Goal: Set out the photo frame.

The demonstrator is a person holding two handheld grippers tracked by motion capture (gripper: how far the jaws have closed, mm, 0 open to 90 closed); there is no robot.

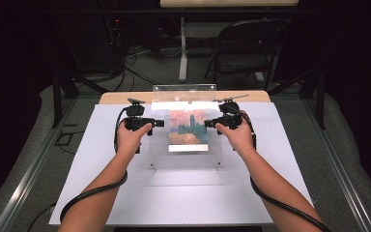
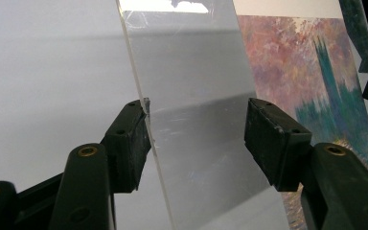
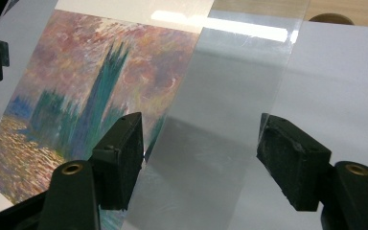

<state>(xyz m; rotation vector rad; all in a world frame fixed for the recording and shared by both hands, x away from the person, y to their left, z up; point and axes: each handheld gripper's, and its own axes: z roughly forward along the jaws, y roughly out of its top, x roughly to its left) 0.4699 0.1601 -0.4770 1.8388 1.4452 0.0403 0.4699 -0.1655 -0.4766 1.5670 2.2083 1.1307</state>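
A clear plastic sheet (image 1: 186, 159) with small pins at its near corners hangs tilted above a painted print (image 1: 188, 126) of dark towers over water. My left gripper (image 1: 160, 123) holds the sheet's left side and my right gripper (image 1: 208, 123) its right side. In the left gripper view the sheet (image 2: 191, 72) runs slantwise between the jaws of the left gripper (image 2: 196, 134), its edge against the left pad. In the right gripper view the sheet (image 3: 230, 86) crosses the right gripper (image 3: 196, 153) and its edge meets the right pad. The print (image 2: 306, 72) (image 3: 91, 72) lies under it.
A white board (image 1: 174, 203) covers the wooden table, with bare room toward the near edge. Behind the table stand a white post (image 1: 183, 48) and a dark folding chair (image 1: 251, 48), with cables on the floor. Metal rails run along both sides.
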